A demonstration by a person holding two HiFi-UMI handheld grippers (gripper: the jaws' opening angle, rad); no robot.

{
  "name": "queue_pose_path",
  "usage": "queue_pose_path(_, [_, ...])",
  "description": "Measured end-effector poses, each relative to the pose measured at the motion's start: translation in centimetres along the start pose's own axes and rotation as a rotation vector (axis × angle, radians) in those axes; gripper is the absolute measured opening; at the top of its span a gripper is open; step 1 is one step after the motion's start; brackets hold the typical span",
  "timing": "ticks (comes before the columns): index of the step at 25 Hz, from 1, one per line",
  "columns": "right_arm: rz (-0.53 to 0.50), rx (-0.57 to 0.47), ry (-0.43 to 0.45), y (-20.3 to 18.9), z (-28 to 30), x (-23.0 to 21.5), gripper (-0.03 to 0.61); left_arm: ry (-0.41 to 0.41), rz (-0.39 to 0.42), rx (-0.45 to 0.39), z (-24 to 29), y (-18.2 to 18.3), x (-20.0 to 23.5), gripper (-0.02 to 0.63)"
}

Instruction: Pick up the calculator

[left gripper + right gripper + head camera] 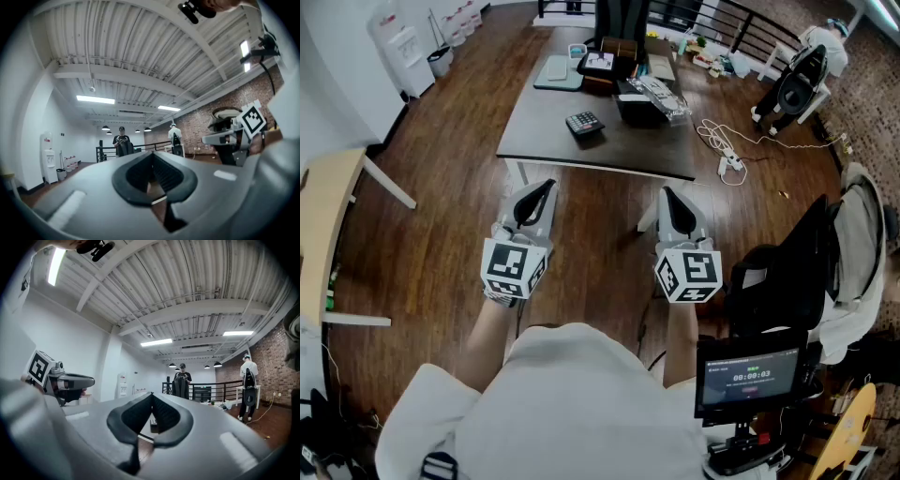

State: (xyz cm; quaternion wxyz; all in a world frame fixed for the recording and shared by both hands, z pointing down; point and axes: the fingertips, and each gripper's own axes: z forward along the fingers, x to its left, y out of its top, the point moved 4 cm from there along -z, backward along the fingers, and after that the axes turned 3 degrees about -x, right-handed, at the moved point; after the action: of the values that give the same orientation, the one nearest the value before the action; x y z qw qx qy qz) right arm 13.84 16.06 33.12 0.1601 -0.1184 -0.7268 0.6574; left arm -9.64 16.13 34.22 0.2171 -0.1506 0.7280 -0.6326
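Up ahead on the dark table (637,145), near its edge, what looks like the calculator (583,123) is sitting. Left gripper (546,187) and right gripper (668,195) are pressing their jaws together, empty. Reaching in like that could be knocking it off.

Head view: a dark table (546,141) is standing on the wood floor (441,216) at 12 o'clock, carrying boxes (639,98) and a tray (558,72). A white cable (719,142) is lying at 2 o'clock. A dispenser (403,47) is standing at 11, a pale desk (323,216) at 9 and a black chair (787,272) at 3. A screen (747,378) is glowing at 4.
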Motion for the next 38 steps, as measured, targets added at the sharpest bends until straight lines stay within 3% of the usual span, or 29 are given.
queue_pose_path(5, [0.002, -0.001, 0.039, 0.1, -0.1, -1.1, 0.002, 0.043, 0.002, 0.047, 1.0, -0.8, -1.3, 0.008])
queue_pose_path(11, [0.032, 0.015, 0.064, -1.3, 1.0, -2.4, 0.002, 0.028, 0.03, 0.076, 2.3, -1.3, -2.8, 0.008])
queue_pose_path(19, [0.053, 0.037, 0.032, -3.0, 4.9, -4.3, 0.002, 0.002, 0.018, 0.084, 7.0, -3.1, -0.5, 0.008])
queue_pose_path(36, [0.096, 0.087, -0.14, -4.4, 21.3, -10.1, 0.002, -0.067, -0.018, 0.125, 21.5, -7.8, 12.0, 0.008])
queue_pose_path(38, [0.109, 0.087, -0.126, -4.6, 23.0, -10.1, 0.002, -0.08, -0.023, 0.134, 22.6, -8.2, 12.8, 0.008])
